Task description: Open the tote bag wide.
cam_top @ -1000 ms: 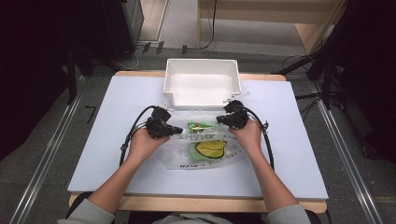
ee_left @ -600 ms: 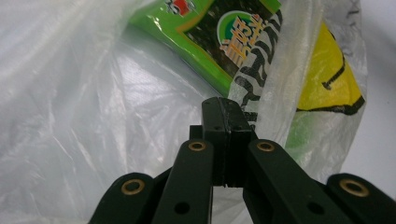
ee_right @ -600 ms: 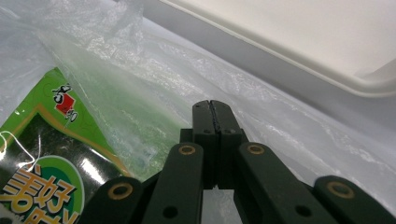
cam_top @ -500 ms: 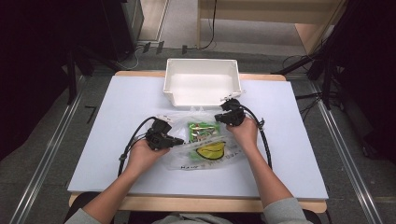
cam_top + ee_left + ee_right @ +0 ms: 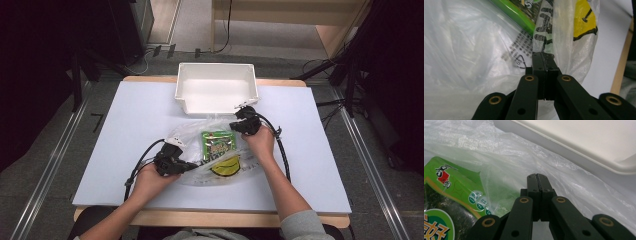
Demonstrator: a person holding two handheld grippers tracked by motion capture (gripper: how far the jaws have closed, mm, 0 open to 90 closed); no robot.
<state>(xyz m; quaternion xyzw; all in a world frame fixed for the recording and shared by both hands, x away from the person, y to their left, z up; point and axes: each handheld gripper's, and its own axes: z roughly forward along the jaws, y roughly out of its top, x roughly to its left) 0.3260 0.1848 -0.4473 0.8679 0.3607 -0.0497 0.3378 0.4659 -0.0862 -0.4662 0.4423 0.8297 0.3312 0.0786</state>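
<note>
A clear plastic bag (image 5: 187, 135) with a yellow face print (image 5: 225, 165) lies in the middle of the table, and a green snack packet (image 5: 218, 142) is inside it. My left gripper (image 5: 192, 165) is shut on the bag's near edge; in the left gripper view the film (image 5: 544, 30) rises straight out of the closed jaws, beside the green packet (image 5: 516, 12). My right gripper (image 5: 235, 126) is shut on the bag's far edge, just in front of the tub. In the right gripper view its closed jaws sit in the crumpled film (image 5: 524, 152), with the packet (image 5: 451, 187) at lower left.
A white plastic tub (image 5: 215, 66) stands at the back of the pale table (image 5: 125, 130), right behind the bag; its wall (image 5: 584, 137) is close to the right gripper. Black cables loop from both grippers. The wooden table edge (image 5: 210, 217) runs along the front.
My left gripper has moved toward the near edge of the table, drawing the bag's near edge with it and spreading the bag. The right gripper has kept its place.
</note>
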